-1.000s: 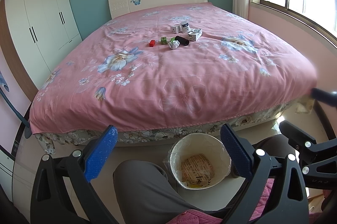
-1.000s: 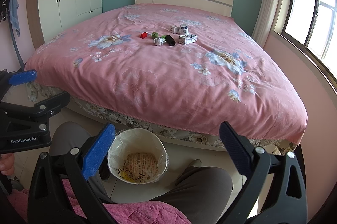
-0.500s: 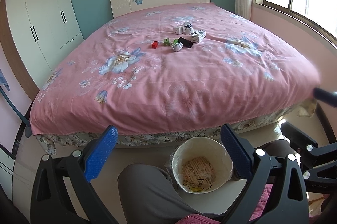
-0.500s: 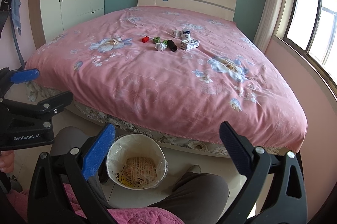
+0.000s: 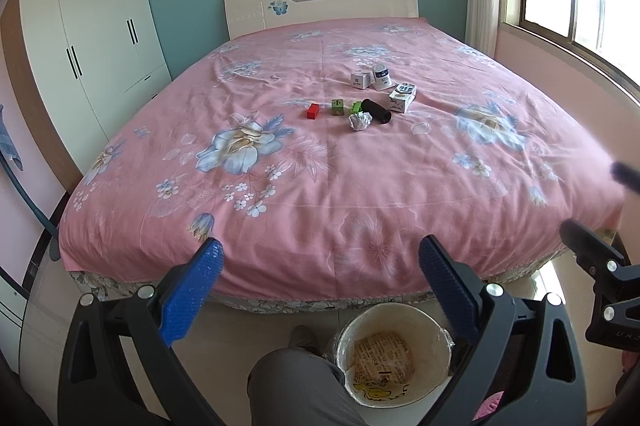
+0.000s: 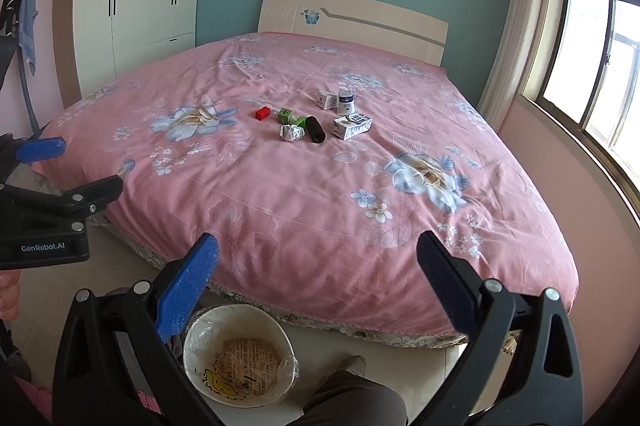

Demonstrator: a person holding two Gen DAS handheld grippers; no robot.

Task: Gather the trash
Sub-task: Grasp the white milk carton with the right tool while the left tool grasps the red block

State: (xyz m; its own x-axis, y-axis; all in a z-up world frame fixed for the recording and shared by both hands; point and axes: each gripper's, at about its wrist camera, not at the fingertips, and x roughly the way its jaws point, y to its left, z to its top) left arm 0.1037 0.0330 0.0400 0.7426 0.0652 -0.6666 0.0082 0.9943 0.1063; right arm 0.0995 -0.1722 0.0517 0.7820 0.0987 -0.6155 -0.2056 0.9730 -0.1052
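Seven small items sat clustered mid-bed (image 5: pixel 320 185), none collected as far as the views showed: crumpled paper ball (image 5: pixel 359 121), black cylinder (image 5: pixel 376 111), red block (image 5: pixel 313 111), two green blocks (image 5: pixel 337 107), a printed carton (image 5: pixel 403 97), a small white box (image 5: pixel 360 79) and a white jar (image 5: pixel 381 76). From the paper ball, the cylinder lay touching or just beside it at 2 o'clock, the red block at 10 o'clock, the carton further out at 2 o'clock, and the box and jar at 12 o'clock. The trash bin (image 5: pixel 394 358) stood on the floor at the foot of the bed beside the person's knee; it was lined with clear plastic and held one printed wrapper-like piece at the bottom, so judged one piece in at most, with the bulk of the job left. Which bed items counted as trash was unclear; the paper ball looked the obvious candidate. Left gripper (image 5: pixel 320 262) was held low over the bed's foot edge, aimed toward the cluster, jaws wide apart and holding nothing. Right gripper (image 6: pixel 318 258) had the same pose, at 3 o'clock of the left one, jaws wide and holding nothing. Both were well apart from the items, so a long reach was judged necessary.
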